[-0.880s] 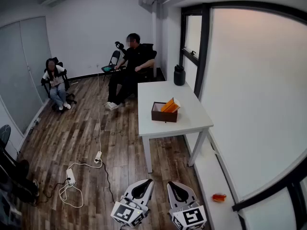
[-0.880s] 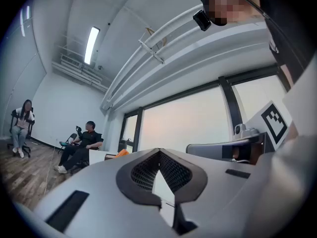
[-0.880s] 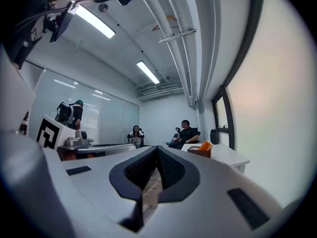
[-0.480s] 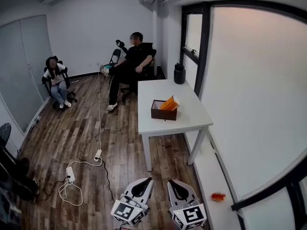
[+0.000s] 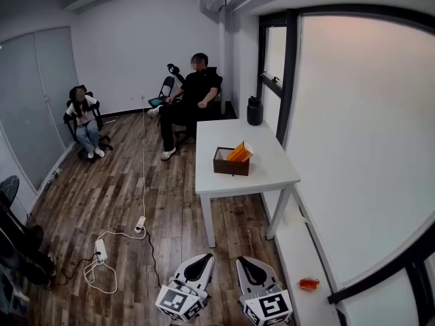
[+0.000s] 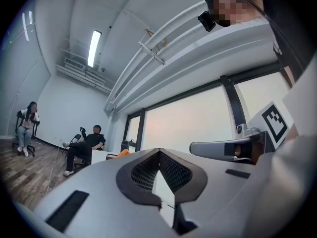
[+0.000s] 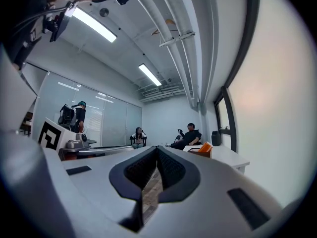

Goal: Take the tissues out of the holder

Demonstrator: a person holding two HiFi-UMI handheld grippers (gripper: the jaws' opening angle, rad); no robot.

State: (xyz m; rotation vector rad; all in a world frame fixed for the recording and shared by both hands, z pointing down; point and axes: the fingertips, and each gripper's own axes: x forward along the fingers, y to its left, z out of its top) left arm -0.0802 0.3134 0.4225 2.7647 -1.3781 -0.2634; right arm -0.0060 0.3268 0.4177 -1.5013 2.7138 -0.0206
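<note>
A dark brown holder point(image 5: 230, 164) stands on the white table point(image 5: 272, 168) across the room, with an orange pack of tissues point(image 5: 239, 151) sticking up out of it at a slant. My two grippers are far from it, low at the bottom of the head view. The left gripper point(image 5: 204, 257) and the right gripper point(image 5: 243, 260) both point toward the table, both shut and holding nothing. The left gripper view shows its tips point(image 6: 158, 150) meeting, the tissues point(image 6: 122, 152) small in the distance. From the right gripper point(image 7: 157, 147), the tissues point(image 7: 205, 148) show far right.
A black jug point(image 5: 255, 109) stands at the table's far end by the window. Two people sit on chairs at the back point(image 5: 194, 94) point(image 5: 83, 117). Power strips and cables point(image 5: 102, 251) lie on the wood floor at left. A small orange object point(image 5: 309, 284) lies on the sill.
The seated person in black has shifted their legs and posture. The head view has drifted slightly. Both grippers stay at the bottom edge, shut as before.
</note>
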